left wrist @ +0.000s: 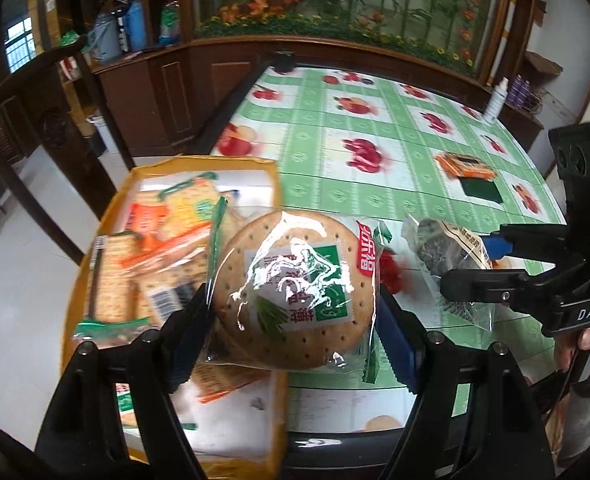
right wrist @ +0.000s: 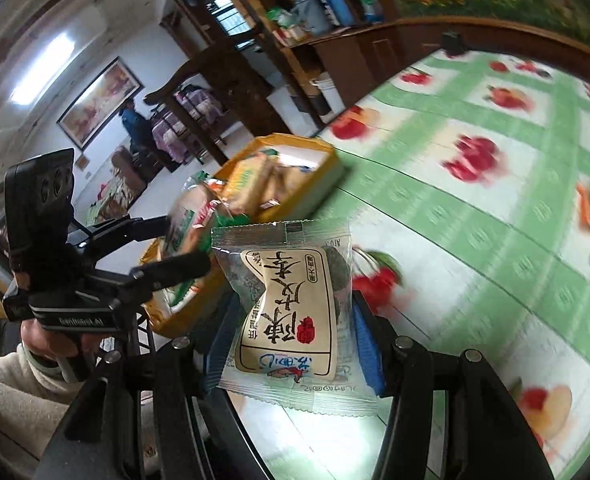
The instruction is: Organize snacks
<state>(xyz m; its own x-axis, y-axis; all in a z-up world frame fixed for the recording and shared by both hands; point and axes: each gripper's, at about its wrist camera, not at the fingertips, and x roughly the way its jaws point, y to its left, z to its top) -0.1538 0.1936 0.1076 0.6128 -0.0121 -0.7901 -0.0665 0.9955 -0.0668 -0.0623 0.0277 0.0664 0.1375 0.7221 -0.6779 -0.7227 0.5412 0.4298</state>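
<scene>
My left gripper [left wrist: 295, 312] is shut on a round biscuit in clear wrap [left wrist: 291, 288], held above the near edge of a yellow tray [left wrist: 199, 166] that holds several cracker packets [left wrist: 163, 240]. My right gripper [right wrist: 287, 328] is shut on a small clear packet with a beige label [right wrist: 287, 312], lifted over the green fruit-print tablecloth [right wrist: 475, 220]. In the left wrist view that packet [left wrist: 447, 256] hangs in the right gripper's fingers [left wrist: 479, 292] just right of the biscuit. The right wrist view shows the left gripper [right wrist: 191, 240] with the biscuit [right wrist: 187, 224] by the tray [right wrist: 323, 152].
An orange snack box on a dark green square [left wrist: 467, 168] lies further back on the table's right. A white bottle [left wrist: 495, 100] stands at the far right edge. A dark wooden chair [left wrist: 35, 128] and cabinet stand left of the table. A person stands far off in the room.
</scene>
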